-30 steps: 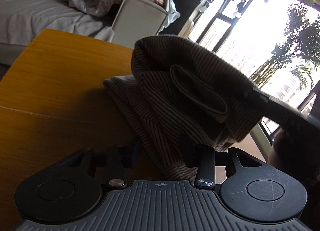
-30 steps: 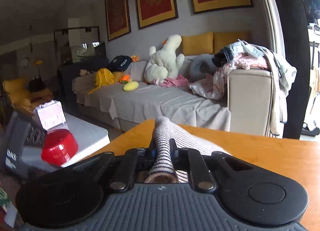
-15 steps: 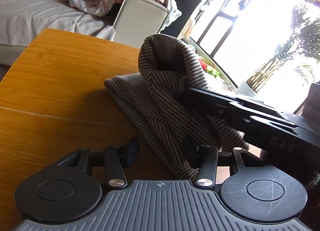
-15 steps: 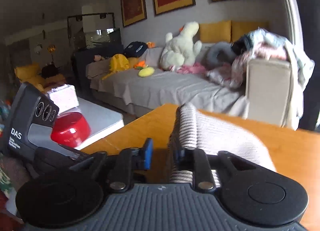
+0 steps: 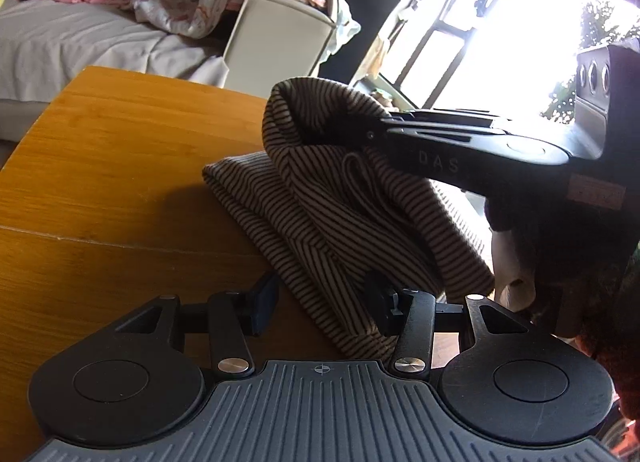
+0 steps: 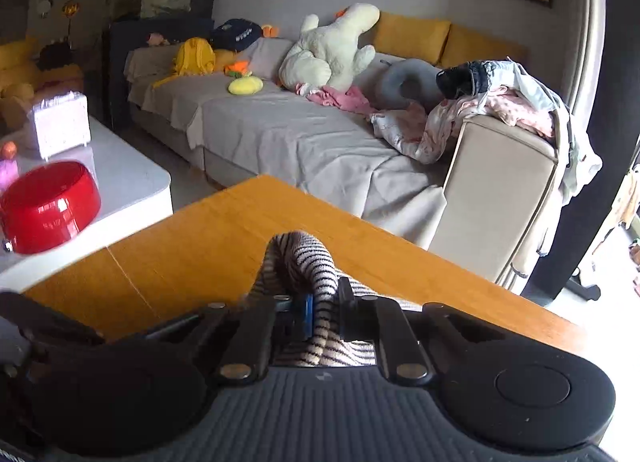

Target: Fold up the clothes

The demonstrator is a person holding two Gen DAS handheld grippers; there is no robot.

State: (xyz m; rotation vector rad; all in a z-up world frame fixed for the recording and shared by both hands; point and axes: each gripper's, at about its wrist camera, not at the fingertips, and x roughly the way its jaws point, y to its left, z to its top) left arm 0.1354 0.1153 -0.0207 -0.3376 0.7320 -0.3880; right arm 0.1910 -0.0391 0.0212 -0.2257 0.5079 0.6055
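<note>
A brown-and-black striped garment [image 5: 320, 202] lies bunched on the wooden table [image 5: 120, 166]. My left gripper [image 5: 322, 308] is open low at the table's near edge; the garment's hem runs between its fingers and against the right pad [image 5: 378, 308]. My right gripper [image 5: 376, 130] reaches in from the right and pinches a raised fold at the top of the garment. In the right wrist view the right gripper [image 6: 325, 314] is shut on that striped fold [image 6: 298, 258], which arches up in front of the fingers above the table [image 6: 224, 246].
Beyond the table stands a grey sofa [image 6: 304, 142] with a plush toy [image 6: 332, 50] and a heap of clothes on its armrest [image 6: 500, 106]. A red bowl [image 6: 50, 206] sits on a white low table at the left. Bright window [image 5: 500, 34] to the right.
My right gripper, shut on the fold a second ago, stood open half a second ago and has shut on it again. The fold has moved slightly left. The left gripper stays open.
</note>
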